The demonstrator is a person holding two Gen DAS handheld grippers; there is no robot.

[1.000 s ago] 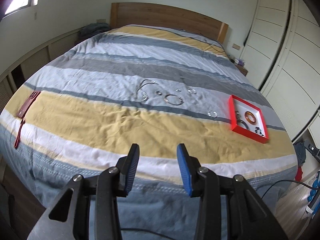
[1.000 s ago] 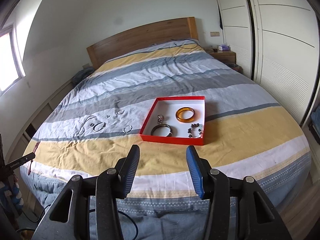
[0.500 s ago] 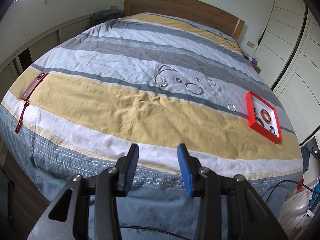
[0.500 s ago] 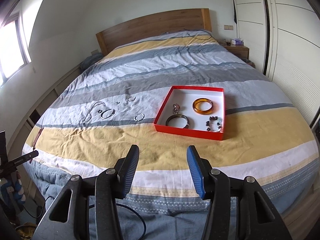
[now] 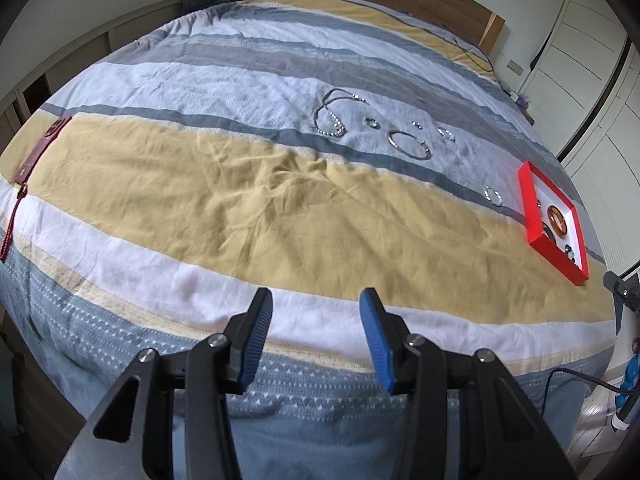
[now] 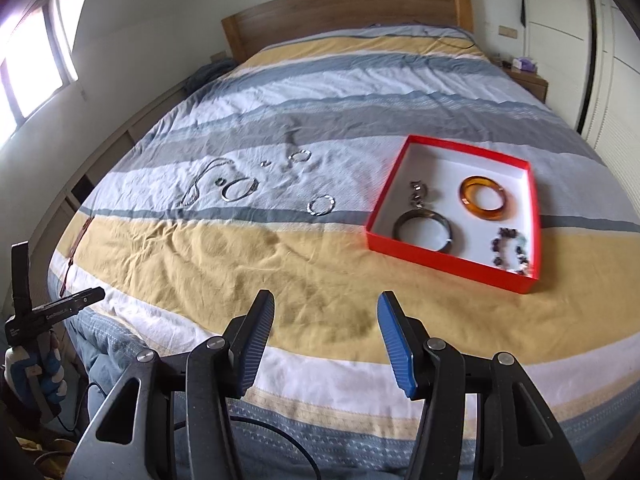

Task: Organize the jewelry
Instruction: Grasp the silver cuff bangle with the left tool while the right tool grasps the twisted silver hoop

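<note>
A red tray (image 6: 385,200) lies on the striped bed and holds an amber bangle (image 6: 482,199), a dark bangle (image 6: 425,230), a metal clasp piece (image 6: 418,195) and a bead bracelet (image 6: 512,250). Loose on the bedspread left of it are a silver necklace (image 6: 200,184), a large silver hoop (image 6: 239,189), a sparkly ring (image 6: 320,204) and small rings (image 6: 300,156). In the left wrist view the tray (image 5: 536,216), necklace (image 5: 332,116), hoop (image 5: 409,145) and sparkly ring (image 5: 493,196) also show. My left gripper (image 5: 316,338) and my right gripper (image 6: 326,340) are open and empty, at the bed's near edge.
A dark red strap (image 5: 34,158) lies at the bed's left edge. A wooden headboard (image 6: 344,12) stands at the far end, wardrobes (image 6: 600,40) on the right. Cables (image 5: 580,380) hang by the floor.
Both grippers have moved closer to the bed and lower, so the jewelry and tray look nearer. Both stay open and empty.
</note>
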